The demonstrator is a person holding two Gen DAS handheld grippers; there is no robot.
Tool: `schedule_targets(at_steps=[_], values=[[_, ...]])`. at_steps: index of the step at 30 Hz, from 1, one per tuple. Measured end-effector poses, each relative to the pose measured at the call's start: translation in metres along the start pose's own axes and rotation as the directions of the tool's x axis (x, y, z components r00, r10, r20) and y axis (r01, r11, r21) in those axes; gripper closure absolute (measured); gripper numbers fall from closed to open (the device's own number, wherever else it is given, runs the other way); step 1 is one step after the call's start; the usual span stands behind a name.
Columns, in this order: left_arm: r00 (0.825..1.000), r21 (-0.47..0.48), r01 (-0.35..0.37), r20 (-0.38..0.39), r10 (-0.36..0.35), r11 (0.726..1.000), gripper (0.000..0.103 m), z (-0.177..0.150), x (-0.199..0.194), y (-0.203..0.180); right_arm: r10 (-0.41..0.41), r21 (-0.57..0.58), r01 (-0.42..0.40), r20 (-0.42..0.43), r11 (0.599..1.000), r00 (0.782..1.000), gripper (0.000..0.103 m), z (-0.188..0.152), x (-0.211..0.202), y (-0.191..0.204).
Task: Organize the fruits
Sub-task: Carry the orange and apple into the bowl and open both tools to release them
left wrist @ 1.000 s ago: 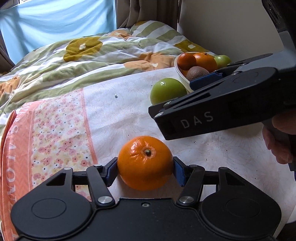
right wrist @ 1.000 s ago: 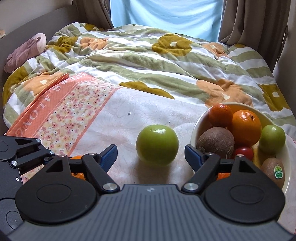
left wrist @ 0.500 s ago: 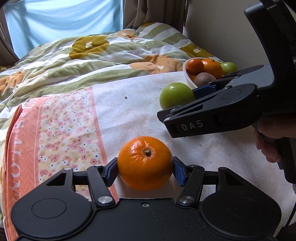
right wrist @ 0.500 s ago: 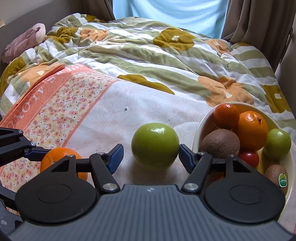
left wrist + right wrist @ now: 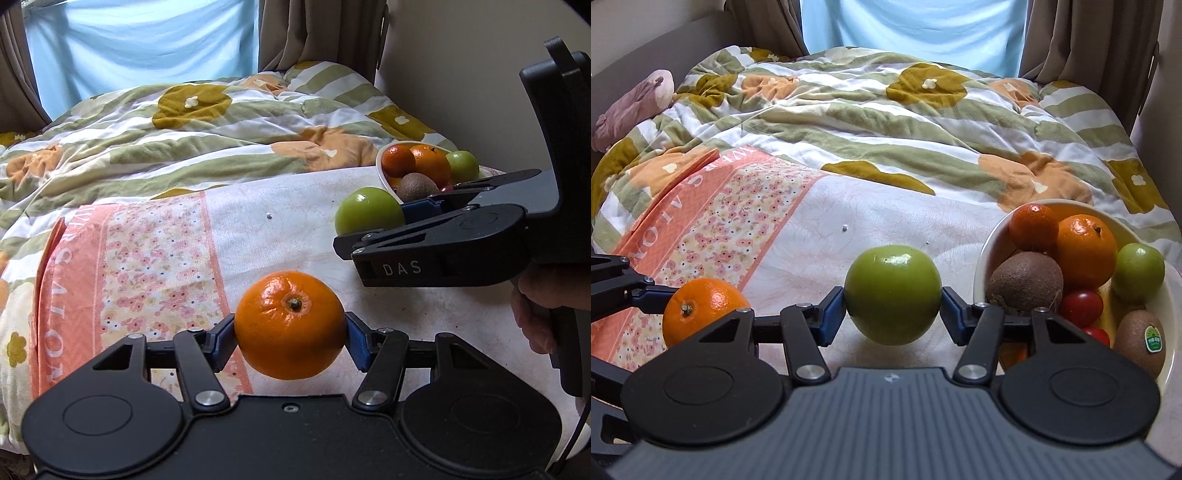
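Orange and green fruit gripped above the cloth

Orange-skinned, the orange (image 5: 290, 325) is sitting clamped between the blue pads of the left gripper (image 5: 290, 341), jaws about half apart, just above the floral cloth (image 5: 155, 258). Beside it, the right gripper (image 5: 893, 314) has just been closing its jaws; both pads are now pressing on the green apple (image 5: 893, 294). Just right of the apple, the white bowl (image 5: 982, 258) is holding oranges, kiwis, a green apple and tomatoes. Beyond, the striped quilt (image 5: 886, 122) is lying rumpled before curtains
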State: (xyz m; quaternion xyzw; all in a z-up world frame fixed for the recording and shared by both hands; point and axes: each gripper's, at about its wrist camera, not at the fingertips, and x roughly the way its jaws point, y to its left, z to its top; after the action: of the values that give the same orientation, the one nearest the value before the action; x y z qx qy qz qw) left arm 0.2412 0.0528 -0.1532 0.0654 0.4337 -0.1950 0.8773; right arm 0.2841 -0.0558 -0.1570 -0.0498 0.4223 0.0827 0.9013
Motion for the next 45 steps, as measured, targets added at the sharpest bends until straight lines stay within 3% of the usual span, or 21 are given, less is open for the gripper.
schedule_targets(at_steps=[13,23,36,45], values=[[0.993,0.030,-0.012,0.114,0.009,0.999,0.039,0.020,-0.062,-0.005,-0.044,0.139,0.037,0.053,0.990,0.998,0.033,0.001,-0.087,-0.010],[0.983,0.068,-0.004,0.182,-0.008,0.998,0.039,0.047,-0.083,-0.060,-0.088,0.203,0.069,0.087,0.977,0.992,0.033,-0.015,-0.143,-0.071],[0.991,0.089,0.019,0.133,-0.030,0.996,0.039,0.081,-0.016,-0.158,-0.073,0.178,0.056,0.091,0.982,0.993,0.033,-0.022,-0.149,-0.182],[0.998,0.129,-0.011,0.057,0.003,0.992,0.039,0.081,0.043,-0.200,-0.016,0.141,0.006,0.069,0.990,0.998,0.033,-0.023,-0.126,-0.219]])
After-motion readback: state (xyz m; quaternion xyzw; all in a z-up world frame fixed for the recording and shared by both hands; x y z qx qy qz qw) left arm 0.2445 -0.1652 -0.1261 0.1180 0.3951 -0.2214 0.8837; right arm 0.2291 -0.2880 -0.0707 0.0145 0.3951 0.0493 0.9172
